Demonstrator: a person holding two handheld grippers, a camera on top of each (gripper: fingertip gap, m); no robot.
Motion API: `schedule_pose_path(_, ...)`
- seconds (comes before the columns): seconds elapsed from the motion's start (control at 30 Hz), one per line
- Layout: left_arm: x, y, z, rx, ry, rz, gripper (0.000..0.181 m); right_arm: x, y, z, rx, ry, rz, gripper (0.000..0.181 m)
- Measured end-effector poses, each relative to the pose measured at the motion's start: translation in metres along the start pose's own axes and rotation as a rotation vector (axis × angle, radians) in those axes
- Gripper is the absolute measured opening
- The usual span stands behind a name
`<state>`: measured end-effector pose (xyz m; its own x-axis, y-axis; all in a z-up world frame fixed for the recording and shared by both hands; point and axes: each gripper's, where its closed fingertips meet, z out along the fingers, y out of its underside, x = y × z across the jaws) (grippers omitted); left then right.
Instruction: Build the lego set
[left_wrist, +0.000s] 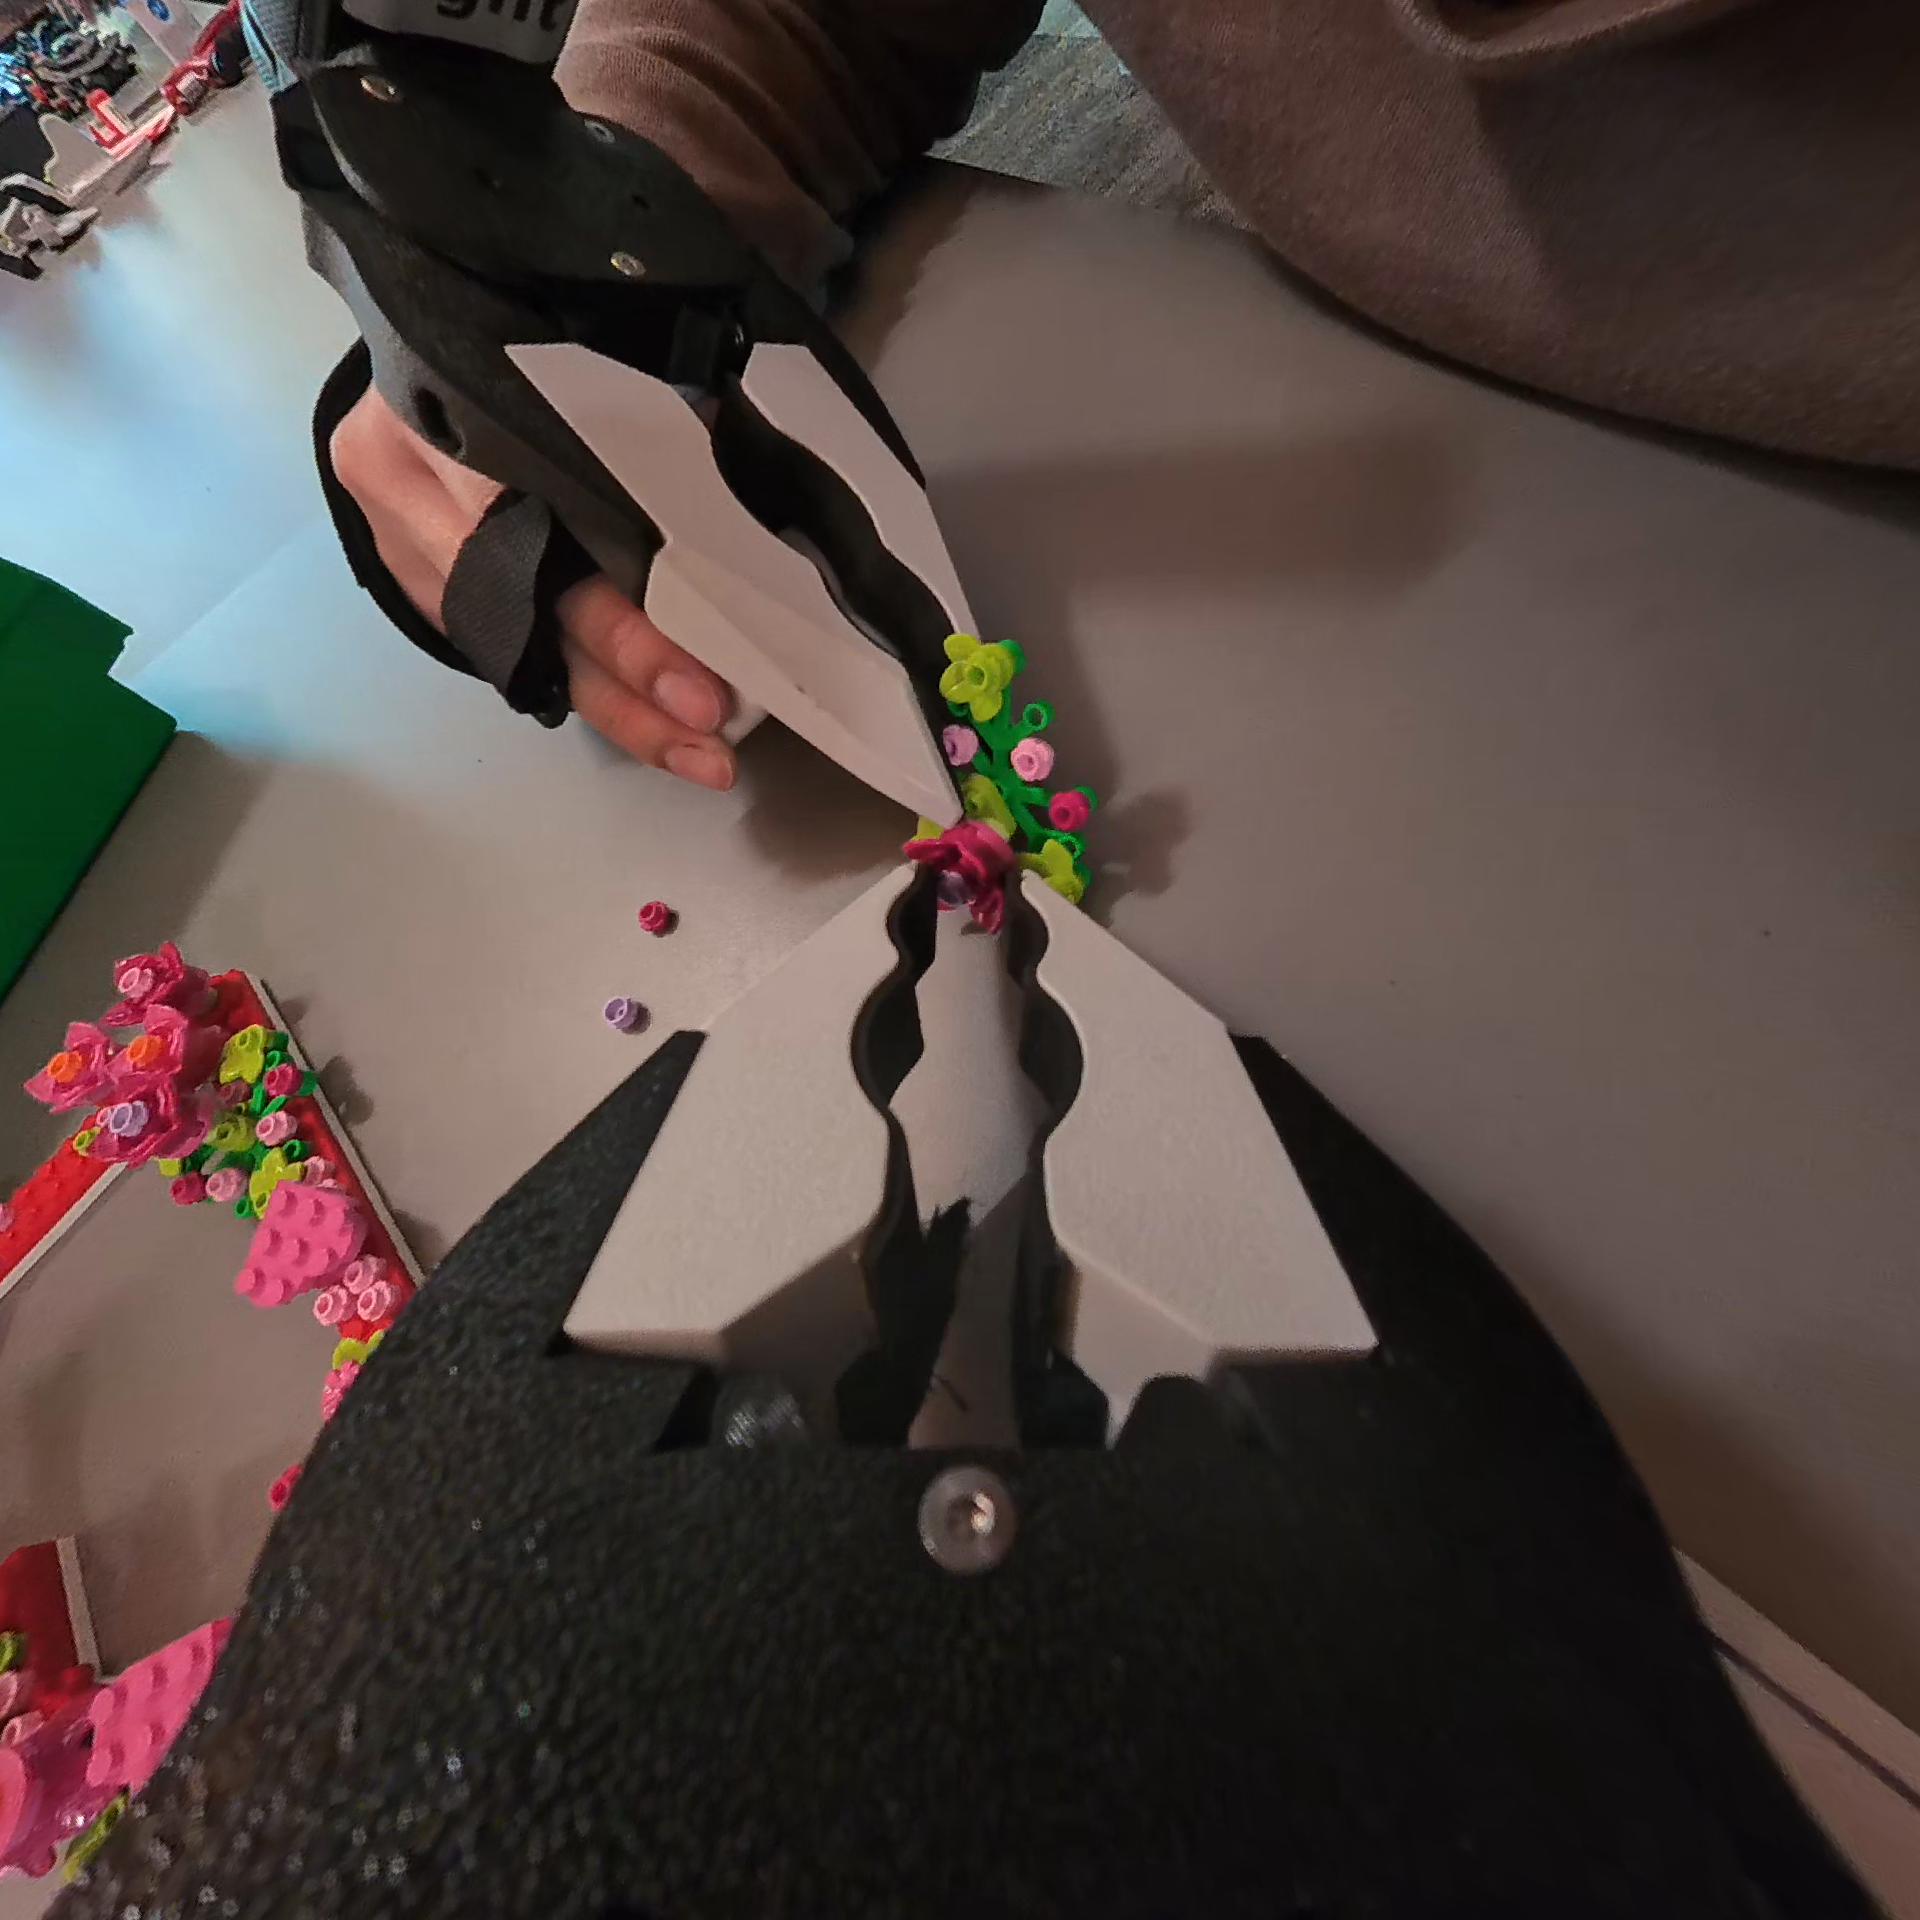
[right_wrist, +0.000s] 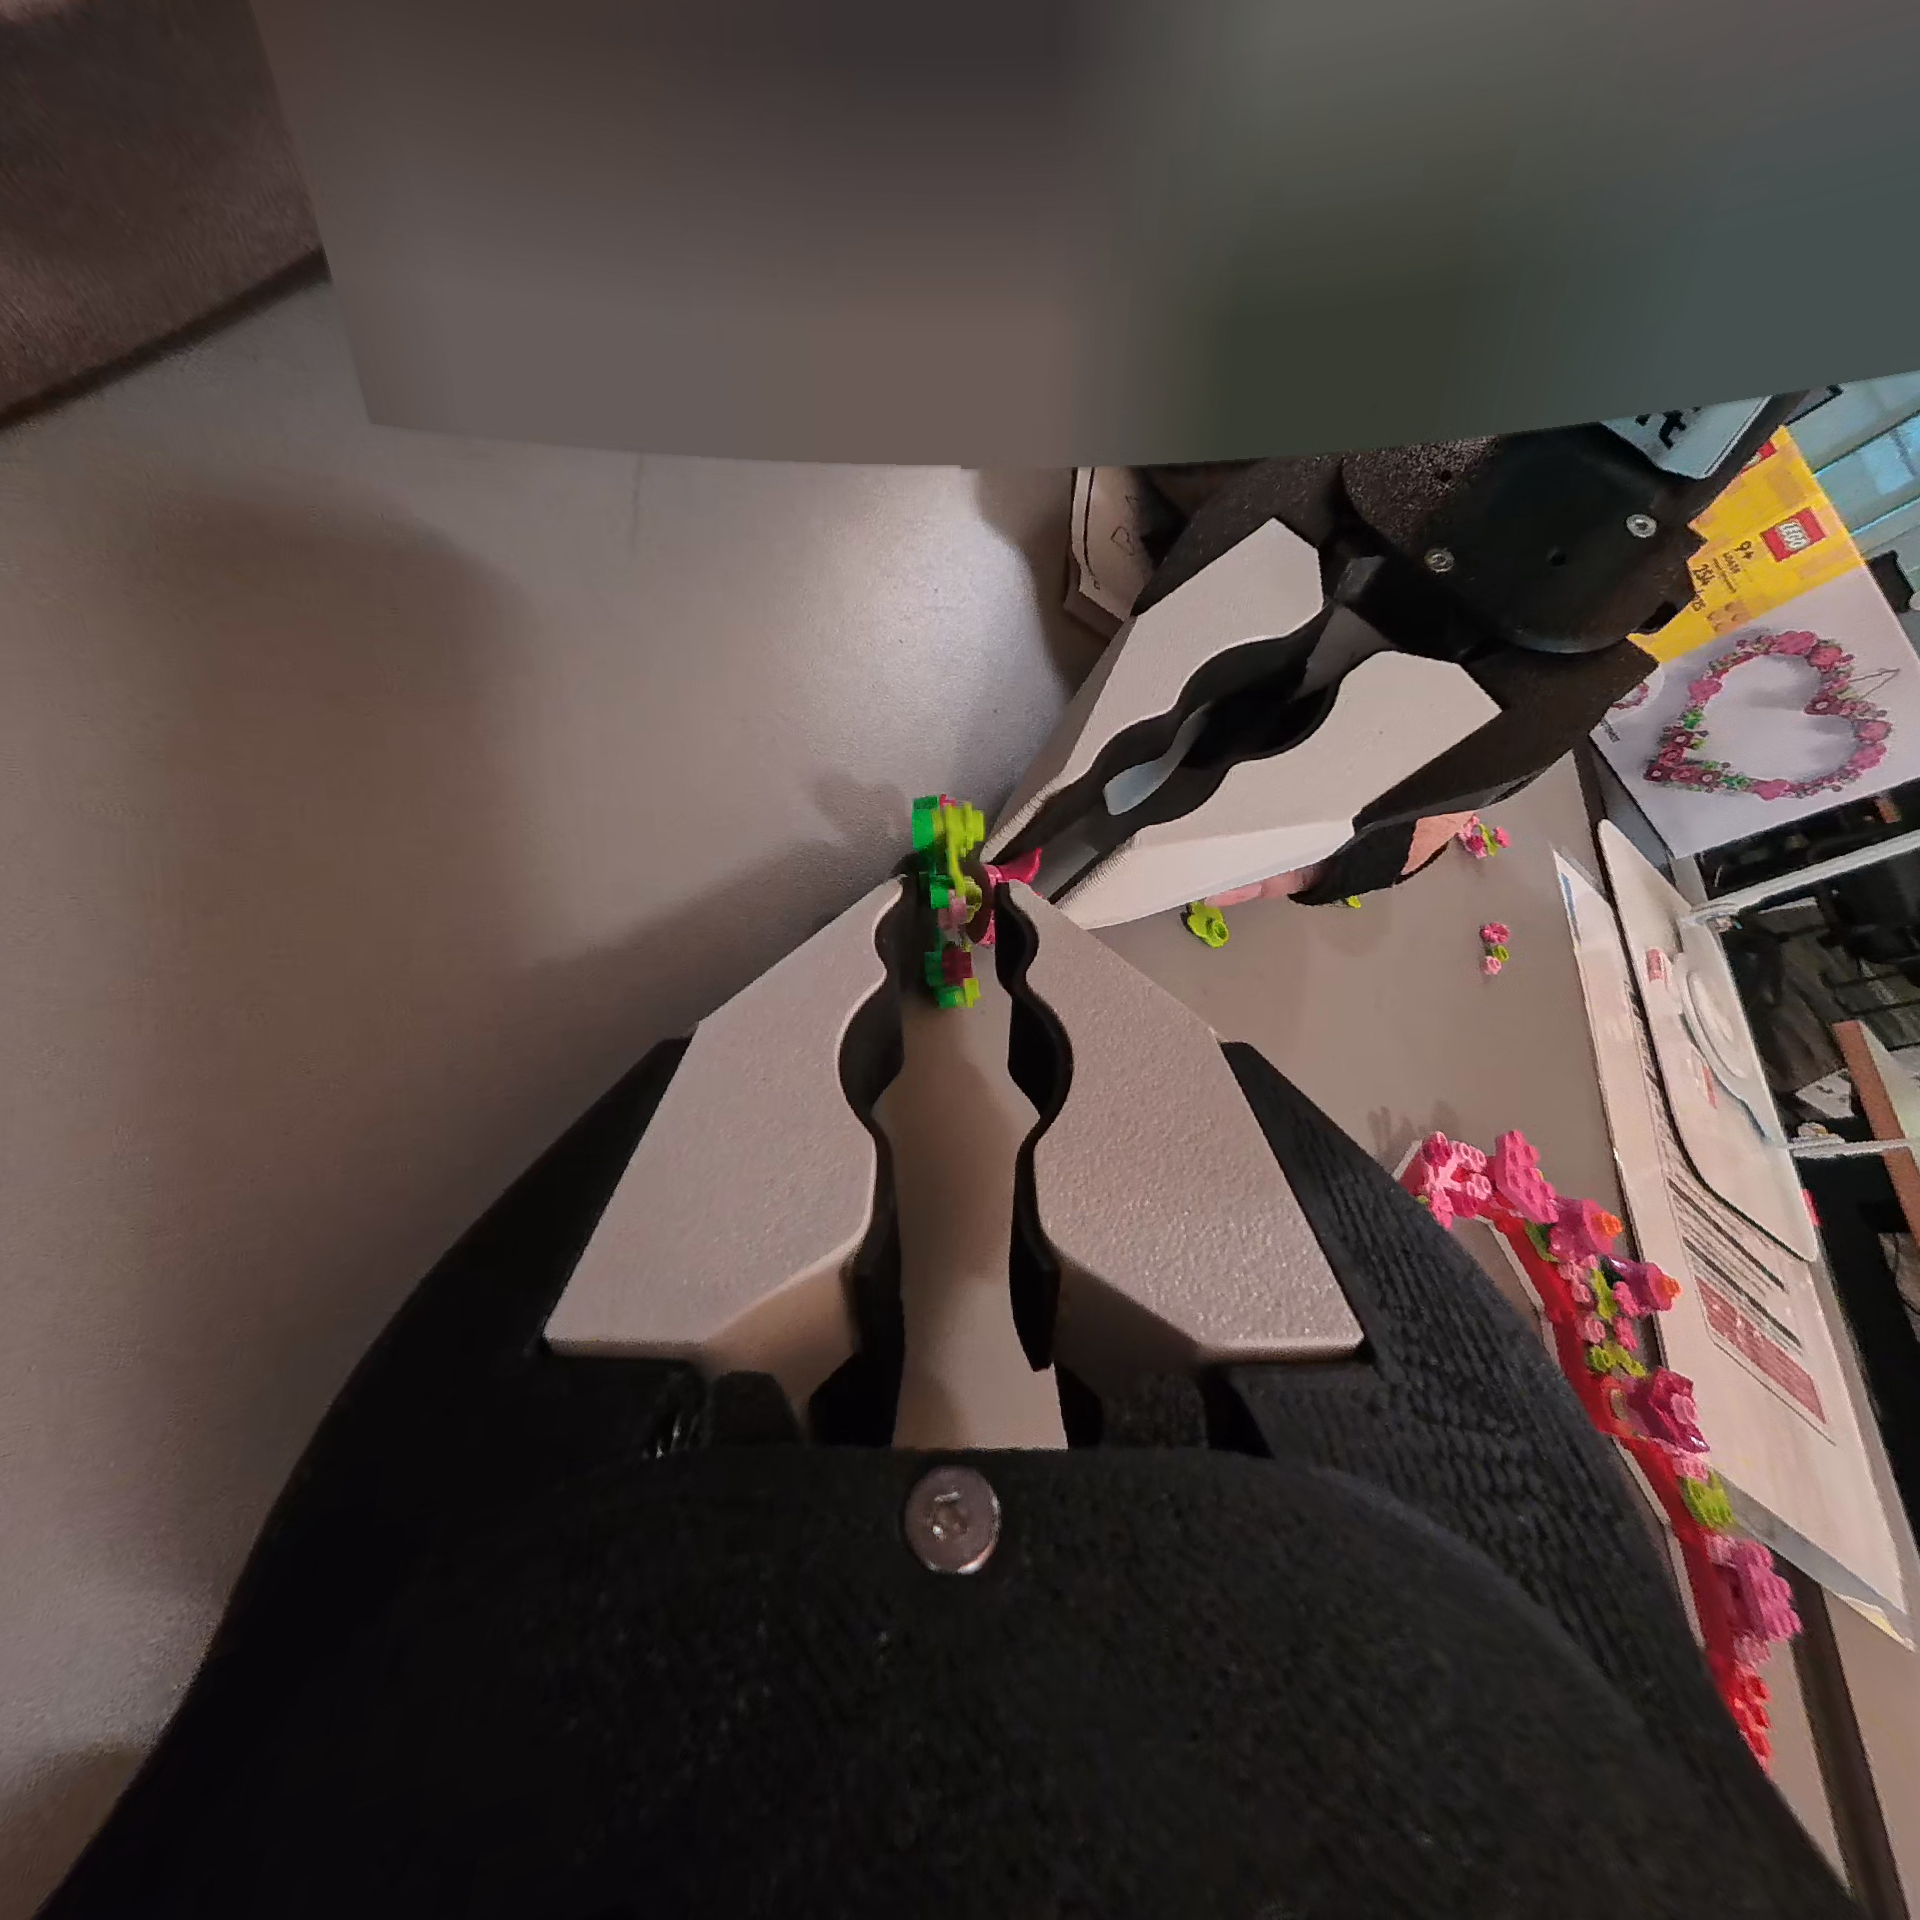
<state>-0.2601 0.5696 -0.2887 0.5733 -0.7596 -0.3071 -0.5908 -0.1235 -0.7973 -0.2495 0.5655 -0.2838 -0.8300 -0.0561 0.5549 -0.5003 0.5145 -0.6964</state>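
Observation:
My left gripper is shut on a magenta flower piece at its fingertips. My right gripper is shut on a green leaf sprig carrying lime and pink flowers. The two grippers meet tip to tip just above the grey table, with the magenta flower pressed against the sprig. In the left wrist view the right gripper comes in from the upper left. In the right wrist view the left gripper comes in from the upper right, with the magenta flower at its tip.
A red heart-shaped frame with pink flowers lies to the left, also shown in the right wrist view. Loose magenta and lavender studs lie nearby. A lime flower, small pink pieces, papers and a picture sheet lie beyond. Left and right tips are no more than a few centimetres apart.

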Motion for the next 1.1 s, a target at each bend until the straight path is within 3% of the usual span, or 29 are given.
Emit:
schedule_pose_path(0.87,0.0043,0.0012,0.0032,-0.046,0.010,0.071,0.010,-0.0071,-0.0015,0.0037,-0.006,-0.017,-0.051,0.008)
schedule_pose_path(1.1,-0.0009,0.0081,-0.0019,-0.084,-0.012,-0.083,0.018,-0.0052,0.0005,0.0043,-0.021,-0.022,-0.024,0.007)
